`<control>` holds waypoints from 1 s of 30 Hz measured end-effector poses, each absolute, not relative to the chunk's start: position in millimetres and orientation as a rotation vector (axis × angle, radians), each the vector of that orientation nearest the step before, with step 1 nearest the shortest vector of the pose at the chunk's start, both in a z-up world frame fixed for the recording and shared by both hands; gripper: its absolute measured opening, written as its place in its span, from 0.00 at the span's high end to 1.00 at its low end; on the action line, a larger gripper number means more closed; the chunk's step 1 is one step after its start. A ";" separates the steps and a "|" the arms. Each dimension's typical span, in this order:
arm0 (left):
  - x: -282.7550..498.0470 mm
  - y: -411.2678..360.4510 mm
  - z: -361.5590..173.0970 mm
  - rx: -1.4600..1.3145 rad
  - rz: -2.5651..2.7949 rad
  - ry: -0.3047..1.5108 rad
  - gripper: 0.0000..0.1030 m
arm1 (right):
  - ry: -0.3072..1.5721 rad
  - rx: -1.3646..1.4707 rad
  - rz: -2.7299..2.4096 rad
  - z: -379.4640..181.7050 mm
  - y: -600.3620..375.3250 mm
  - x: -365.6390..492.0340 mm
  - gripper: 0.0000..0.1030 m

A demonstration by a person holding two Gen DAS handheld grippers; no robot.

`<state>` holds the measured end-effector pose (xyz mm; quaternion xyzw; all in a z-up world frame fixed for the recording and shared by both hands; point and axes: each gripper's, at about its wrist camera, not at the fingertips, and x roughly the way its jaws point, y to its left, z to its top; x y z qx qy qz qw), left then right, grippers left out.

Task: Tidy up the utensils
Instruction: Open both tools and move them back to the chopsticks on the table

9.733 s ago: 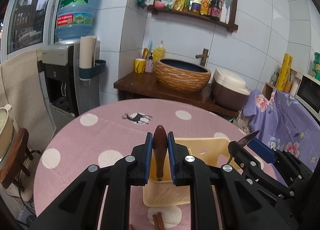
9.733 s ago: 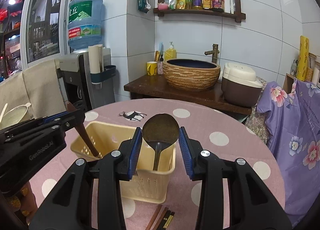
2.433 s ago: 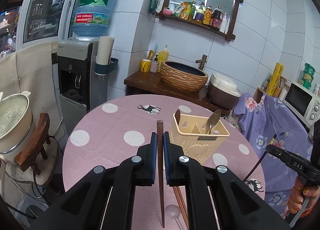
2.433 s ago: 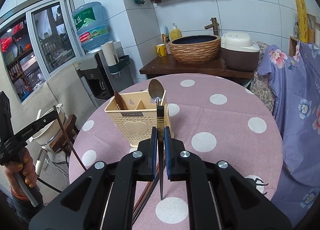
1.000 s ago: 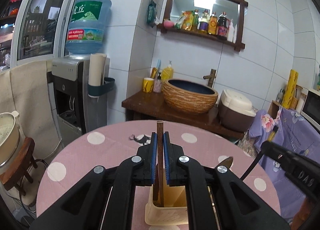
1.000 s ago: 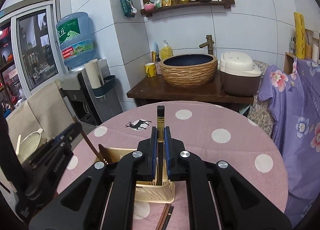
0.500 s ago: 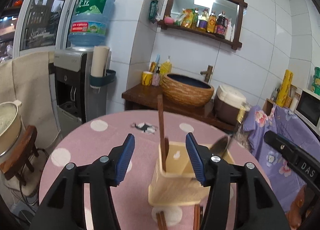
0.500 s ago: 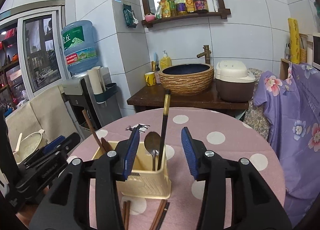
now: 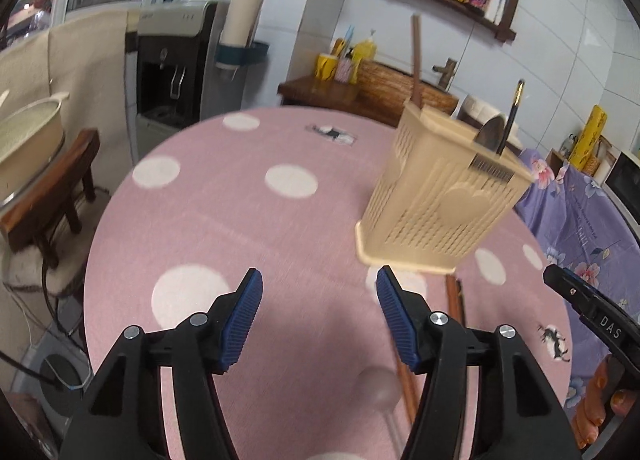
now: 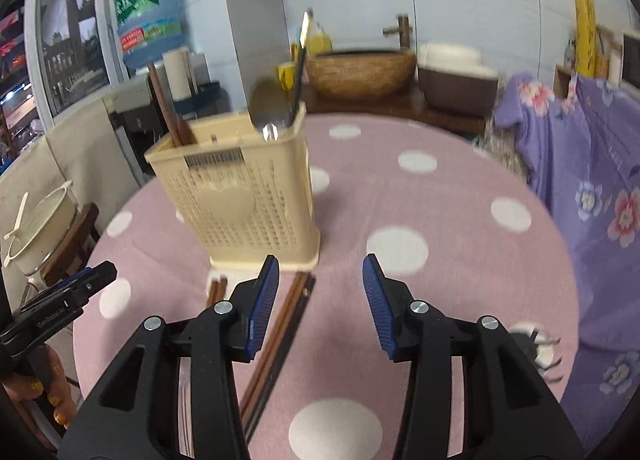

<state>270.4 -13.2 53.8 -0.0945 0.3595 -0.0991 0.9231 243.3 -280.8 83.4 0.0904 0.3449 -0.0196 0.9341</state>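
Pink cloth with white polka dots covers the round desk [image 9: 224, 228], and on it stands the cream plastic utensil caddy [image 10: 240, 200], perforated, with a raised heart on its front wall. A brown wooden chopstick [image 10: 162, 104] stands upright in its left compartment as my right camera sees it; a metal spoon [image 10: 268, 108] and a dark chopstick with a gold tip [image 10: 300, 64] lean in the right compartment.

My left jaws [image 9: 318, 314] are spread wide over bare cloth with nothing between the blue pads; they have just been opening. My right jaws [image 10: 318, 302] are spread as well, empty, having parted within the same moment, and they hang just in front of the caddy's base.

More chopsticks [image 10: 280, 336] lie flat on the desk in front of the caddy, a brown and dark bundle running under my right jaws toward the lower edge, and another brown pair [image 10: 218, 288] lies just left of it, its ends touching the caddy's foot. In the left view a pale spoon [image 9: 378, 384] lies on the cloth beside brown chopsticks, blurred.

Each camera catches the other gripper at the frame's edge, held by a hand [image 10: 44, 392] with painted nails.
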 end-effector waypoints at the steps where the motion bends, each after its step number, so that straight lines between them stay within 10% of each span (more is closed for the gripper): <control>1: 269.5 -11.3 47.3 -0.196 -0.200 0.756 0.44 | 0.742 0.209 -0.030 72.8 -282.3 244.9 0.57; 30: 272.8 -50.8 12.4 -0.110 -0.278 0.887 0.57 | 1.012 0.206 -0.078 4.3 -256.1 273.8 0.77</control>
